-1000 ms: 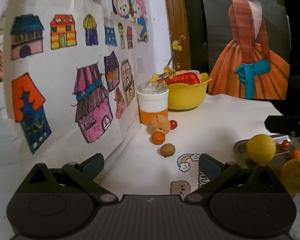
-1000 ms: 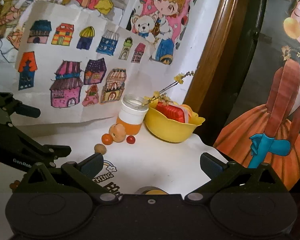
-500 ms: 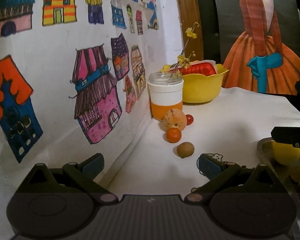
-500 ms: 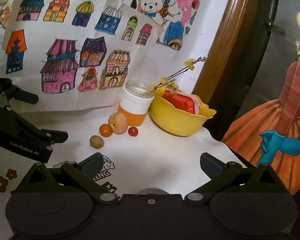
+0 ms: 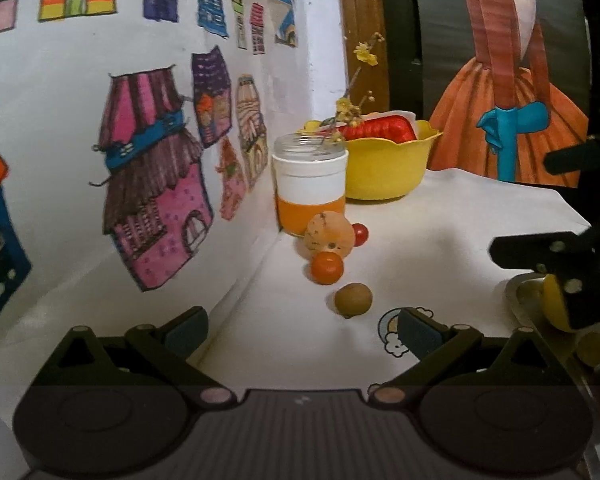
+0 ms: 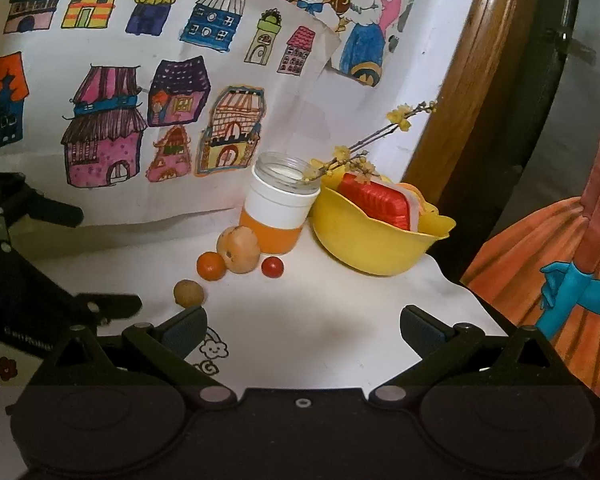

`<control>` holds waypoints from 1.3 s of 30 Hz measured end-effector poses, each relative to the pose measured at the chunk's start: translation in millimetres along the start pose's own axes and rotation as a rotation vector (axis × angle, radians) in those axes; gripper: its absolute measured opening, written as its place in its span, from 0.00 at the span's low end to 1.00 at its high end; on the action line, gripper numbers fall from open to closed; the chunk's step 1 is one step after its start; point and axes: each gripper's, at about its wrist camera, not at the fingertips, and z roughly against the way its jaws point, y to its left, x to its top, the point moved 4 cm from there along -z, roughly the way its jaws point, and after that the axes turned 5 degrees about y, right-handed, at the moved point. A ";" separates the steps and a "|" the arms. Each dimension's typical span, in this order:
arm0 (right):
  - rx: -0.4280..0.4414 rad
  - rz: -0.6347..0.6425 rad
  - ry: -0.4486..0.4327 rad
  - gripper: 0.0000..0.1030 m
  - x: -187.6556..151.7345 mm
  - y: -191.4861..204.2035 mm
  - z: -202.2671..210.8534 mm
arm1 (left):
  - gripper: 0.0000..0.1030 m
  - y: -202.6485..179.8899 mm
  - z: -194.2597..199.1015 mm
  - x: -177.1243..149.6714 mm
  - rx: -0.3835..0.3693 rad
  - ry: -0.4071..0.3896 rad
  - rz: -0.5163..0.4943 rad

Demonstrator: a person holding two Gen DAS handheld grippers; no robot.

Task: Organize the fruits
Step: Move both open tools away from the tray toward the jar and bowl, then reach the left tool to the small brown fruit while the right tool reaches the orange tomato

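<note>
**Q:** So where's the fruit sitting, and are the grippers holding any of it?

**A:** Neither has anything. The left gripper has its jaws spread wide with only bare white tablecloth between them, and the right gripper is the same, wide open and empty. The loose fruit is bunched at the foot of the orange-and-white glass jar: a speckled tan round fruit touching the jar, a small orange tomato-like fruit right against it, a small red cherry tomato on its other side, and a little brown round fruit a bit apart, nearest the left gripper's open jaws.

**Q:** What about the yellow bowl?

**A:** The yellow scalloped plastic bowl sits just beside the jar. A red ribbed thing fills the top and hides most of what's in it, so I can't tell what's underneath. A twig with yellow blossoms leans over the jar's rim.

**Q:** Anything else?

**A:** In the left wrist view there's a metal tray cut off at the right edge, with a yellow round fruit mostly blocked by the other gripper's black body. More yellowish blobs below it, too blurry to name.
</note>
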 end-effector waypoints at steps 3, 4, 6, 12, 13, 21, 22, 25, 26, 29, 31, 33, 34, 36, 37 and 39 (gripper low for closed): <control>0.008 -0.006 0.005 0.99 4.2 -0.4 -4.4 | 1.00 -3.8 -4.5 0.7 -0.009 0.007 -0.012; 0.012 -0.014 0.004 0.99 5.7 -1.7 -5.4 | 1.00 -5.5 -6.0 1.1 -0.011 0.010 -0.016; 0.014 -0.033 0.004 0.99 8.4 -4.6 -7.4 | 1.00 -7.8 -9.1 1.8 -0.019 0.014 -0.018; 0.008 -0.065 0.008 0.99 12.7 -11.7 -13.4 | 1.00 -13.0 -19.4 5.8 -0.039 0.030 0.001; 0.008 -0.068 0.010 0.99 13.1 -12.1 -14.3 | 1.00 -14.5 -20.8 7.0 -0.043 0.029 0.001; 0.024 -0.092 0.020 0.99 18.3 -13.7 -22.3 | 1.00 -22.0 -32.2 15.7 -0.059 0.030 0.029; 0.034 -0.106 0.022 0.99 18.9 -14.7 -24.7 | 1.00 -22.5 -34.0 15.8 -0.057 0.036 0.033; 0.104 -0.201 0.038 0.99 20.1 -21.7 -34.4 | 1.00 -22.8 -38.3 13.1 -0.042 0.052 0.041; 0.146 -0.251 0.045 0.99 19.9 -25.2 -39.5 | 1.00 -22.8 -38.9 11.4 -0.042 0.052 0.043; 0.251 -0.371 0.072 0.99 20.2 -31.1 -57.2 | 1.00 -22.4 -39.2 7.0 -0.060 0.047 0.054; 0.289 -0.411 0.087 0.99 21.8 -29.7 -69.3 | 0.99 -21.7 -39.1 5.6 -0.086 0.041 0.065; 0.311 -0.417 0.100 0.99 24.7 -25.2 -81.6 | 0.99 -20.6 -38.7 5.8 -0.113 0.031 0.074; 0.329 -0.411 0.110 0.97 26.5 -21.3 -88.3 | 0.97 -20.0 -38.4 6.0 -0.123 0.024 0.077; 0.369 -0.406 0.135 0.94 29.3 -13.8 -100.5 | 0.94 -18.2 -40.3 6.3 -0.144 0.012 0.083; 0.386 -0.405 0.150 0.92 30.5 -9.7 -106.1 | 0.91 -17.1 -40.6 5.3 -0.151 0.010 0.088; 0.402 -0.394 0.172 0.88 34.1 -1.7 -116.7 | 0.87 -14.0 -44.3 5.5 -0.176 0.026 0.108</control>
